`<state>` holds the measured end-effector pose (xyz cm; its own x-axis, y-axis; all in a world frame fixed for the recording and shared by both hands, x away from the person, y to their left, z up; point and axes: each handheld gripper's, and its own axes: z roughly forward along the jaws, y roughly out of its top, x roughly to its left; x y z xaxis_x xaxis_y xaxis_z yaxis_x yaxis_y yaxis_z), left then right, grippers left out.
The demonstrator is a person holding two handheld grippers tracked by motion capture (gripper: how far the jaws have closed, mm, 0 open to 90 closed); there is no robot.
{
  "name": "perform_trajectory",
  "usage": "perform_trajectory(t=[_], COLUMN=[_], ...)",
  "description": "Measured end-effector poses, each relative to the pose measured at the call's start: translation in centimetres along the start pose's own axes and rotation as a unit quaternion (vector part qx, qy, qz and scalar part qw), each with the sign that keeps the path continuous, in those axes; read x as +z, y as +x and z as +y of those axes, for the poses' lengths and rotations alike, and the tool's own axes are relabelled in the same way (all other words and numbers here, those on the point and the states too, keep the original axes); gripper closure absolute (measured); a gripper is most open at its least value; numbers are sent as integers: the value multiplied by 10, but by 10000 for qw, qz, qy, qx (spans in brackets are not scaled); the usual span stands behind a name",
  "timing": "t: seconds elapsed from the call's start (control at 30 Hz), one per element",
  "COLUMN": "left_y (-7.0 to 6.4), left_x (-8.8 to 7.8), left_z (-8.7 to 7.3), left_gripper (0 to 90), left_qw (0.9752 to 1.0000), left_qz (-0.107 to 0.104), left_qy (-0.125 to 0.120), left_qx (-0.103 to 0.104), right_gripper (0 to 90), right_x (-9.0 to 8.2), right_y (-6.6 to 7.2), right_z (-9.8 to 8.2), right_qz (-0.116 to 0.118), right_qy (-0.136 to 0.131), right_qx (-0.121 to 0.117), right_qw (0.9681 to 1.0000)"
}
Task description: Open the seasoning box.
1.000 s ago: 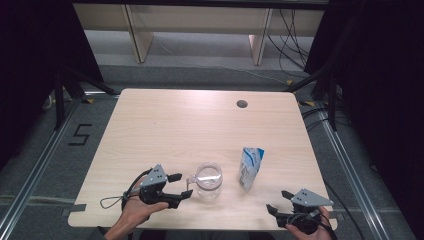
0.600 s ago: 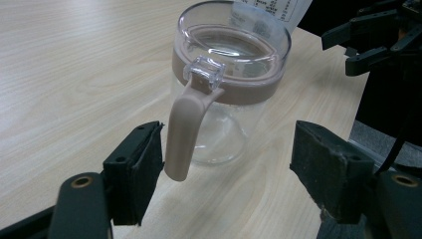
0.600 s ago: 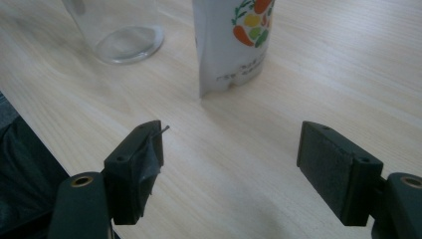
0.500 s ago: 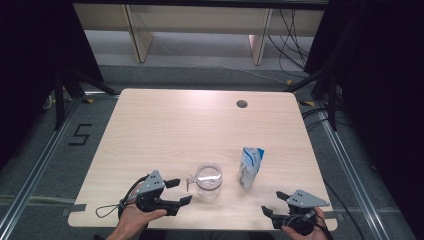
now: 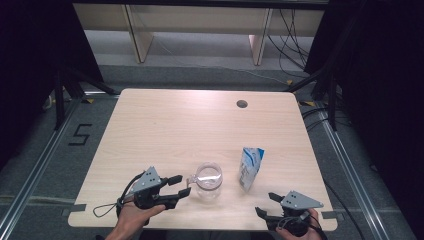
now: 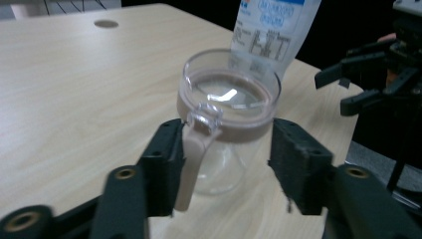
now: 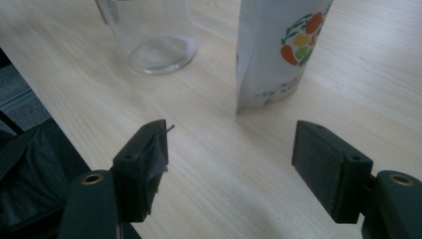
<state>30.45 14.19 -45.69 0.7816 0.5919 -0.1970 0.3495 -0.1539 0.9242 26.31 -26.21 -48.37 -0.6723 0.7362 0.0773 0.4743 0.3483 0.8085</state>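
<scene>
Cut off by the top edge in the right gripper view: upper part of the glass mug (image 7: 152,35) and of the pouch (image 7: 278,50). Print on the pouch (image 5: 249,167) too small to read from above; blurred in the left gripper view, pouch top past the frame. Hidden behind the left tongs (image 6: 226,164): lower end of the mug handle (image 6: 196,154). Contact of the far pad with the mug wall not clear. Right tongs (image 5: 265,206) partly past the bottom edge of the high view, with the hand (image 5: 295,231) cropped.
</scene>
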Motion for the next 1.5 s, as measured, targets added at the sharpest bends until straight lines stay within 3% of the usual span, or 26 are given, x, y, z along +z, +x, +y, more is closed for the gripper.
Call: perform_trajectory(t=[0.07, 0.17, 0.23, 0.3, 0.33, 0.43, 0.5, 0.7, 0.8, 1.0, 1.03, 1.07, 1.13, 1.17, 1.3, 1.37, 1.5], left_y=[2, 4, 7, 8, 8, 9, 10, 9, 8, 10, 10, 11, 10, 10, 10, 10, 10], left_x=[0, 5, 10, 14, 15, 19, 21, 21, 22, 22, 21, 21, 22, 22, 22, 22, 22], left_z=[3, 7, 10, 12, 14, 15, 14, 13, 11, 10, 10, 10, 9, 10, 9, 9, 8], left_gripper=[590, 674, 714, 747, 761, 797, 809, 842, 849, 855, 855, 855, 854, 854, 854, 854, 854], left_qw=[9999, 9999, 9999, 9998, 9996, 9996, 9995, 9993, 9993, 9993, 9993, 9994, 9995, 9994, 9992, 9993, 9991], left_qz=[31, 109, 83, 127, 181, 203, 184, 190, 197, 191, 206, 197, 223, 210, 219, 217, 230], left_qy=[-15, -47, -92, -80, -49, -47, -52, 30, 60, 34, 50, 32, 8, 2, -8, -22, -51], left_qx=[135, 72, 121, 154, 219, 210, 245, 310, 318, 312, 301, 285, 211, 288, 325, 320, 340], right_gripper=[333, 355, 365, 376, 377, 382, 383, 404, 428, 498, 506, 506, 527, 532, 577, 609, 669], right_x=[2, 3, 4, 5, 5, 5, 6, 6, 7, 10, 12, 13, 15, 16, 24, 26, 31], right_y=[2, 3, 6, 5, 8, 7, 7, 10, 9, 13, 12, 14, 16, 18, 23, 28, 33], right_z=[1, 2, 3, 3, 3, 4, 5, 6, 7, 10, 12, 13, 16, 17, 25, 28, 33], right_qz=[18, 49, 66, 76, 95, 67, 99, 73, 90, 171, 134, 161, 181, 195, 220, 319, 231], right_qy=[-37, -62, -63, -108, -64, -78, -84, -88, -134, -207, -320, -296, -397, -369, -511, -542, -631], right_qx=[-46, -239, -177, -338, -173, -260, -338, -261, -405, -321, -551, -406, -409, -349, -594, -527, -751], right_qw=[10000, 9997, 9998, 9993, 9998, 9996, 9993, 9996, 9990, 9991, 9979, 9986, 9982, 9985, 9967, 9966, 9949])
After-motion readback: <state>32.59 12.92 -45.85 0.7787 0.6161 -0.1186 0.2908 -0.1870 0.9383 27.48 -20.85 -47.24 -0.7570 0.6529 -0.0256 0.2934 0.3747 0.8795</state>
